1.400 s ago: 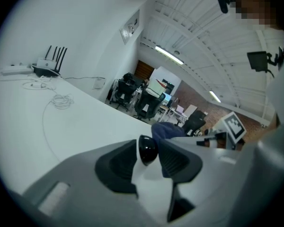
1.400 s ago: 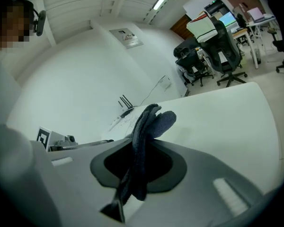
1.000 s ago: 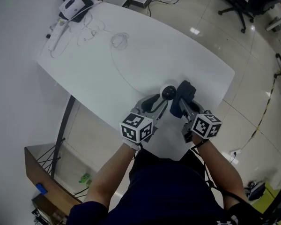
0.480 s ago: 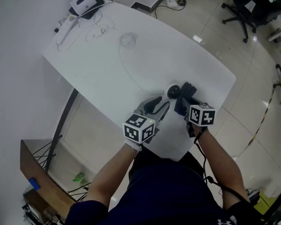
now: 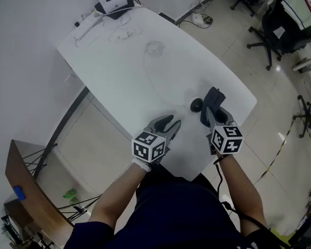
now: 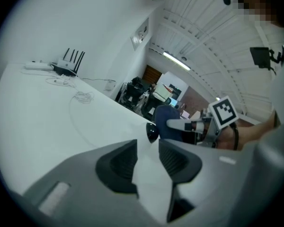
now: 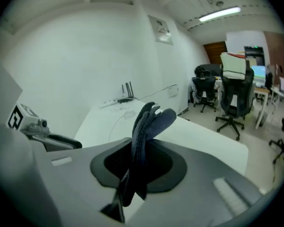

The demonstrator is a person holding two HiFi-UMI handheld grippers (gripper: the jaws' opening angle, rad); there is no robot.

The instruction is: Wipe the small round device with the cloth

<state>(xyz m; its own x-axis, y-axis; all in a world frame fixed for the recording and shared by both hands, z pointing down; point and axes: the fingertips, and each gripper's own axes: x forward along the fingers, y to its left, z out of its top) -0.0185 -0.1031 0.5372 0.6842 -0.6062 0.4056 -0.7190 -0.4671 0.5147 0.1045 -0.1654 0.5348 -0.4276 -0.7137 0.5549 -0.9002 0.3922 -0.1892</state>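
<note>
The small round black device [image 5: 196, 105] lies on the white table [image 5: 119, 61] near its right edge, and it also shows in the left gripper view as the device [image 6: 152, 132]. My right gripper [image 5: 209, 113] is just right of it, shut on a folded dark blue cloth [image 5: 215, 96] that sticks up past the jaws. The right gripper view shows the cloth [image 7: 149, 124] pinched between the pads. My left gripper [image 5: 168, 121] is back by the near edge, apart from the device. Its jaws have just been closing a little, stand open, and hold nothing.
A router [image 5: 114, 2], a power strip [image 5: 88, 25] and a coiled white cable [image 5: 154, 46] lie at the table's far end. Office chairs [image 5: 280, 30] stand on the floor to the right. A wooden shelf [image 5: 18, 178] is at lower left.
My left gripper has drawn back from the device toward the near edge. The right gripper has rolled and lifted the cloth off to the device's right.
</note>
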